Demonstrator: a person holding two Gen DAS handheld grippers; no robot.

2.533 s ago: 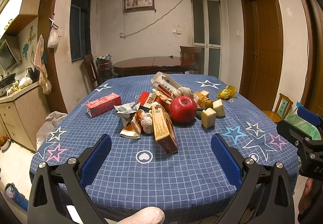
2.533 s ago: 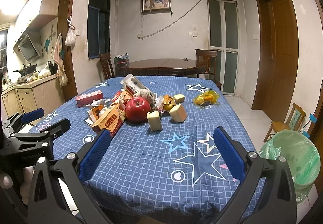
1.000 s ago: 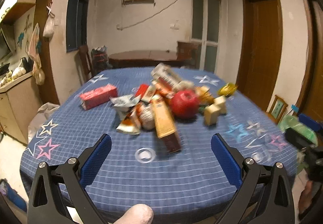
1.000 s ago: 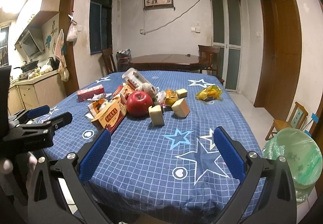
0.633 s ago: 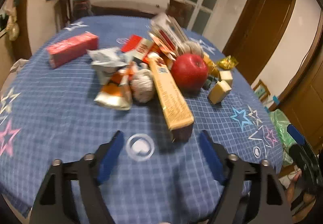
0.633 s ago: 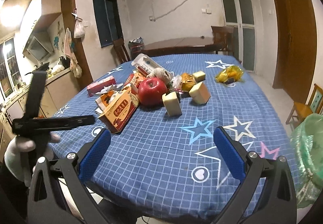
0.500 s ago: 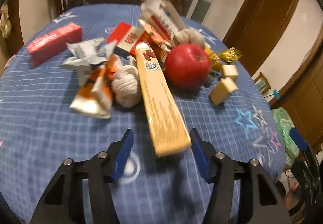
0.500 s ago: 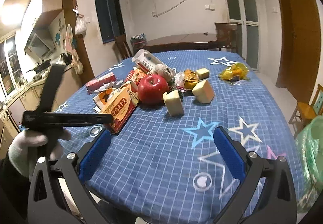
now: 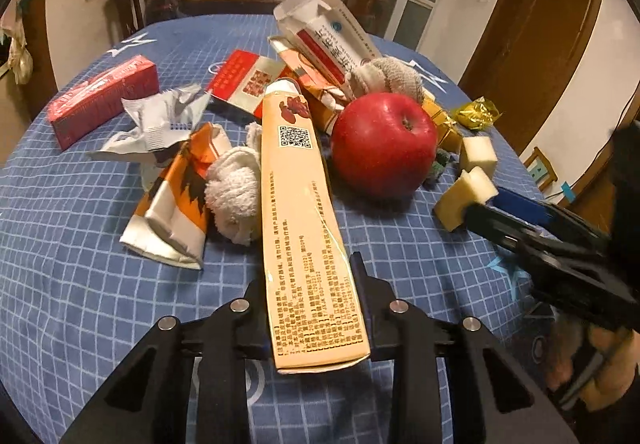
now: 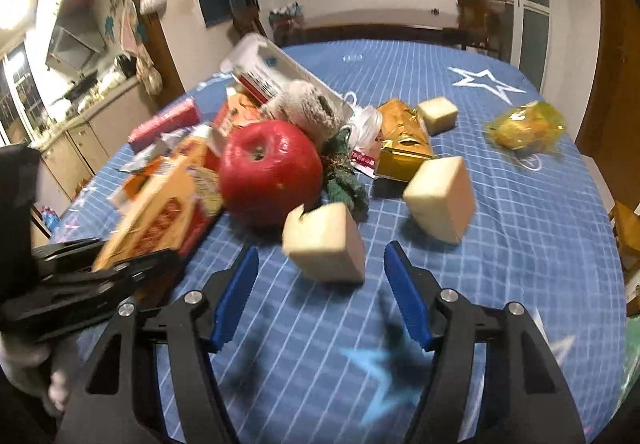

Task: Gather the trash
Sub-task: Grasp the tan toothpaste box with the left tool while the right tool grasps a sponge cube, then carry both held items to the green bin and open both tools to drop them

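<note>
Both grippers have dropped from level with the table's near edge onto the pile. Left gripper (image 9: pixel 312 304) is closing on the near end of the orange box (image 9: pixel 298 212), pads at its sides; its long axis runs from 6 toward 12 o'clock. Right gripper (image 10: pixel 320 284) is closing, not yet gripping, a foam cube (image 10: pixel 324 244) just ahead. Bare blue tablecloth (image 10: pixel 540 244) lies at 3 o'clock. Beyond sits the apple (image 9: pixel 384 142).
</note>
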